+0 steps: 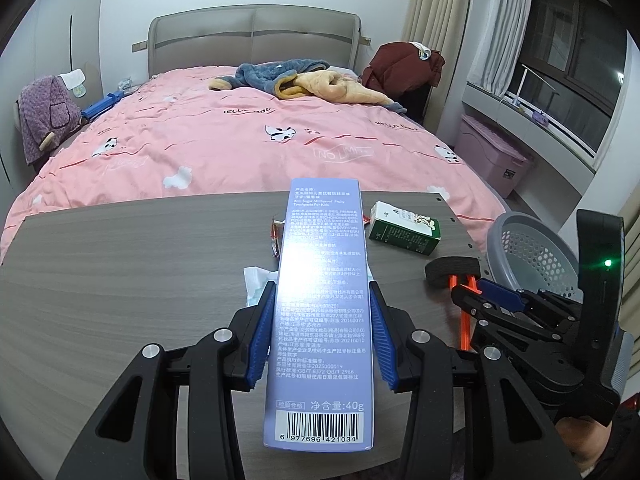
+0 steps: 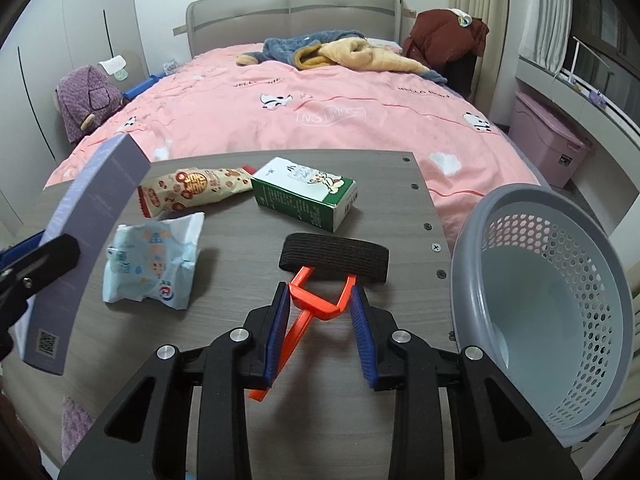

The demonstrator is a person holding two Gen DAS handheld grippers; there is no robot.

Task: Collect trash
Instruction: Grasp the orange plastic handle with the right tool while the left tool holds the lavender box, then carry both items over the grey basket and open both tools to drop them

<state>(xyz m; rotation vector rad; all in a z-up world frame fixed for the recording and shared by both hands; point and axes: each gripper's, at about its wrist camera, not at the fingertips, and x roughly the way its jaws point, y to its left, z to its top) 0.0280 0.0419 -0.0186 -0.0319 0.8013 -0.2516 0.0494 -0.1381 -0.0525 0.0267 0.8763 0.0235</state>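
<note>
My left gripper [image 1: 323, 294] is shut on a long lilac toothpaste box [image 1: 322, 312] and holds it above the grey wooden table [image 1: 120, 280]; the box also shows at the left of the right wrist view [image 2: 92, 236]. My right gripper [image 2: 318, 292] is shut on the orange handle of a tool with a black roller head [image 2: 334, 258]; it shows in the left wrist view too [image 1: 466, 288]. On the table lie a green and white carton [image 2: 306, 194], a red-patterned snack wrapper [image 2: 192, 190] and a pale blue wrapper [image 2: 152, 264].
A grey perforated basket [image 2: 560, 304] is tilted at the table's right edge. Behind the table is a bed with a pink cover [image 2: 320, 112] and clothes on it. A pink storage box [image 2: 548, 144] stands at the right under the window.
</note>
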